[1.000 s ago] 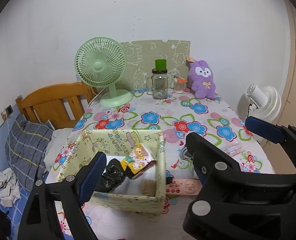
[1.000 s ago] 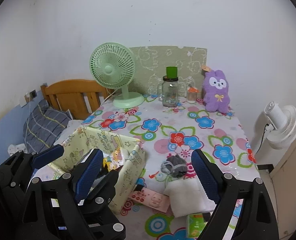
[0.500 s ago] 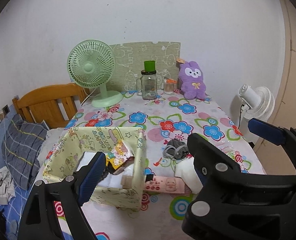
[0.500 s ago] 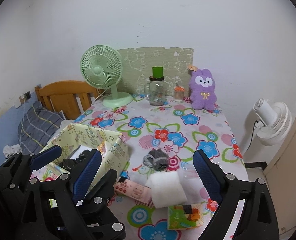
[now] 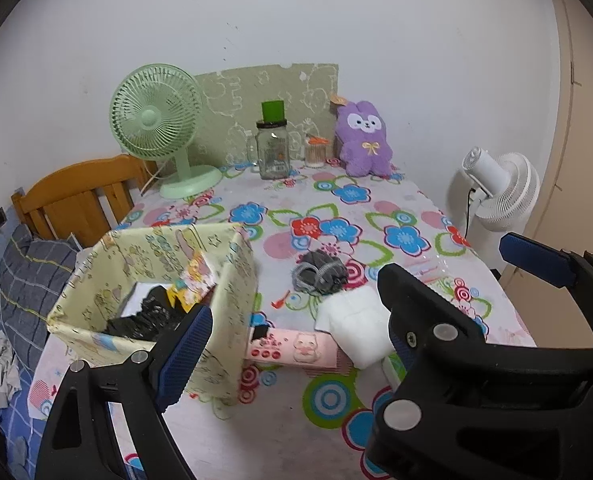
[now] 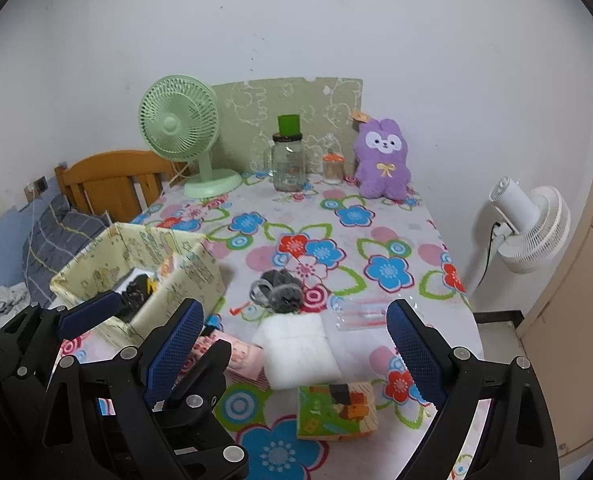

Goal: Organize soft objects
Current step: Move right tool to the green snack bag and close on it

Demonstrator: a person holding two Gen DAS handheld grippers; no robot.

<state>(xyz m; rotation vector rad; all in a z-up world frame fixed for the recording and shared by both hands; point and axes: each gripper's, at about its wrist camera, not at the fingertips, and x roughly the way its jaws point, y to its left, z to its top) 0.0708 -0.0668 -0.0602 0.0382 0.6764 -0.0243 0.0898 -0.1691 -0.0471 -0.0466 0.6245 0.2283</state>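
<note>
A pale yellow fabric box [image 5: 232, 280] [image 6: 184, 280] stands at the table's front left, with a black item [image 5: 152, 312] and a yellow packet inside. A folded white cloth [image 5: 360, 320] [image 6: 296, 344] and a grey sock bundle [image 5: 320, 272] [image 6: 276, 284] lie right of it. A purple plush [image 5: 362, 138] [image 6: 382, 158] sits at the back. My left gripper [image 5: 296, 312] is open and empty above the box's near corner. My right gripper [image 6: 296, 340] is open and empty over the white cloth.
A green fan [image 5: 156, 120], a glass jar [image 5: 272, 152] and a small bottle [image 6: 332, 166] stand at the back. A pink packet [image 5: 292, 348], a colourful box [image 6: 336, 410] and a clear packet [image 6: 360, 312] lie near the front. A white fan [image 6: 528, 220] stands right of the table.
Both grippers have pulled back and risen; the box, cloth and socks now sit farther from the cameras. Both stay open and empty.
</note>
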